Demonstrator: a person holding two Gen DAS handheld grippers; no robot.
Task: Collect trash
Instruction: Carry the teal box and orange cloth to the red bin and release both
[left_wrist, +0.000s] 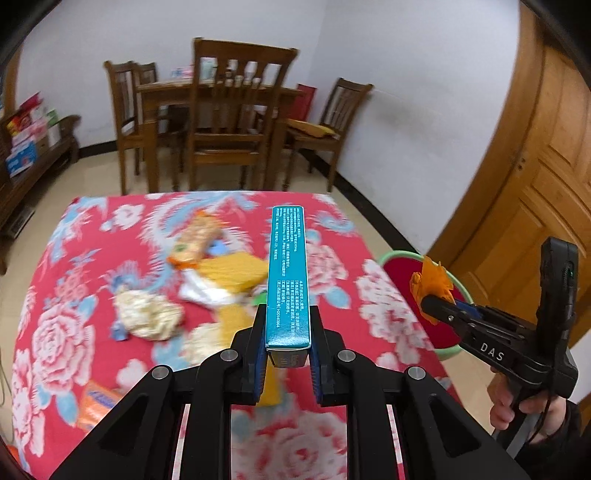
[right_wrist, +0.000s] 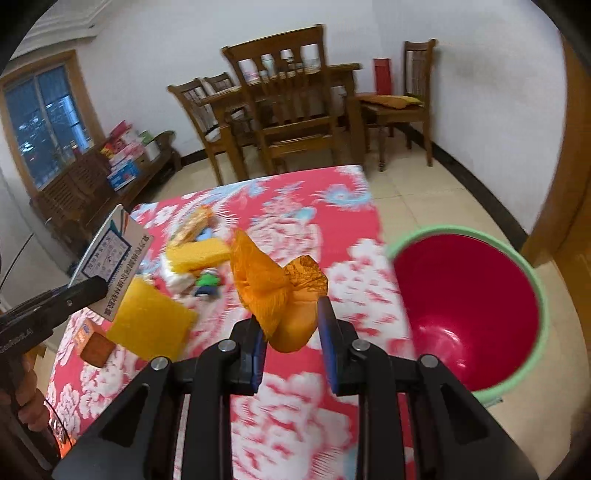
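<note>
Red cloth with white and blue flowers covers the table (left_wrist: 55, 332), which fills the lower middle of both views; behind it stand wooden dining chairs (left_wrist: 229, 122) against a white wall, with a wooden door (left_wrist: 535, 166) at the right. The left gripper (left_wrist: 288, 332), at bottom centre of its view, is clamped narrowly on a long teal cardboard box (left_wrist: 286, 273) that juts forward. The right gripper (right_wrist: 291, 325) pinches a crinkled orange wrapper (right_wrist: 273, 284), thin and glossy. A red bin (right_wrist: 469, 310) with a green rim stands at the right beside the table. Yellow packets (right_wrist: 195, 258) and other wrappers lie on the cloth.
</note>
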